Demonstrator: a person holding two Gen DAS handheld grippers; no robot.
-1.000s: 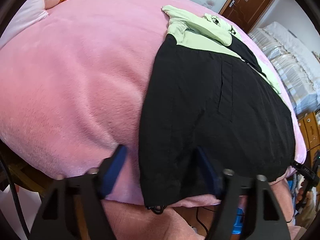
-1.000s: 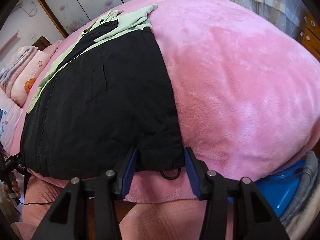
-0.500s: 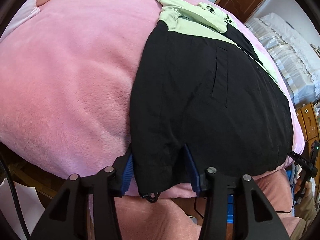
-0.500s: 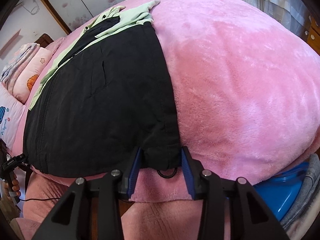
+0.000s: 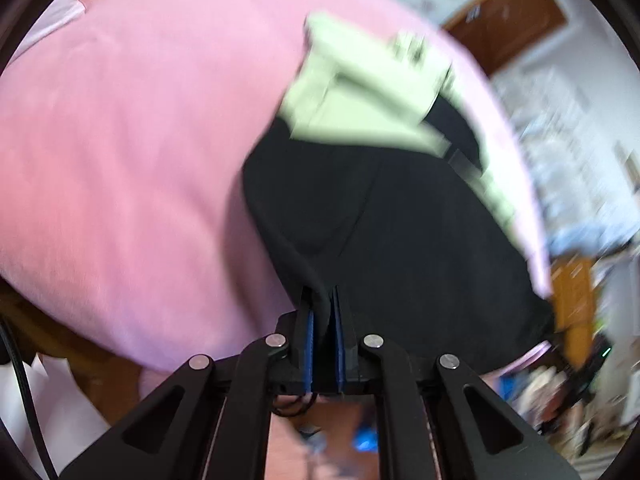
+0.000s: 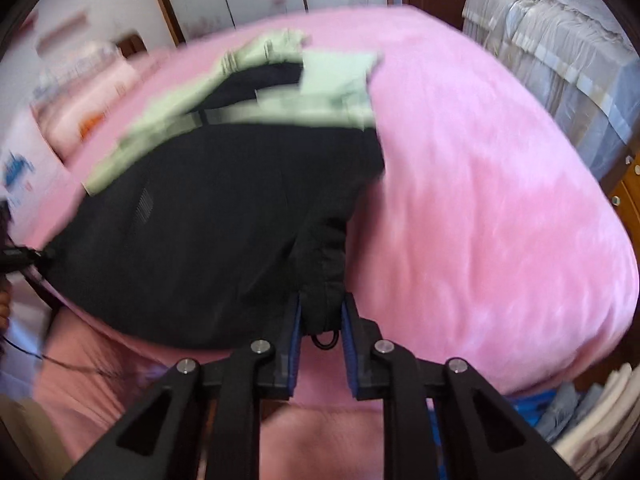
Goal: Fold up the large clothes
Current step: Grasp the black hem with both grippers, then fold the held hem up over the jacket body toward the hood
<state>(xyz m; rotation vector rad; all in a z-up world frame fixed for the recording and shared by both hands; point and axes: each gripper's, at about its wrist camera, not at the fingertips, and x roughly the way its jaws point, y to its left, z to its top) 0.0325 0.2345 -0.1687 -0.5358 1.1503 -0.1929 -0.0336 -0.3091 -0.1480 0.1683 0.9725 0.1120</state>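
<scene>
My left gripper (image 5: 323, 300) is clamped tight on the near hem of the jacket (image 5: 400, 240), its blue pads pinching a bunched fold of black cloth with almost no gap between them. My right gripper (image 6: 320, 312) has the other near corner of the jacket (image 6: 208, 240) between its fingers; the jaws are closing there, and the pads press on a thicker wad of hem, with a loop of black drawstring (image 6: 325, 340) hanging just below the grip.

From both grips the black fabric pulls up into ridges and spreads away from me across the pink blanket (image 5: 120, 160) that covers the bed. The far end of the jacket is pale green: the hood and folded sleeves (image 5: 360, 92) lie there, flat on the blanket (image 6: 480, 200). In the right view the green part (image 6: 312, 92) sits at the top of the black body, with a green strip running down the jacket's left edge.

Both views are blurred. Beyond the bed in the left view I can make out a brown wooden door (image 5: 508, 28); in the right view, a pillow (image 6: 92, 100) at the left side of the bed and a second bed with a pale ruffled cover (image 6: 560, 60) at the right.
</scene>
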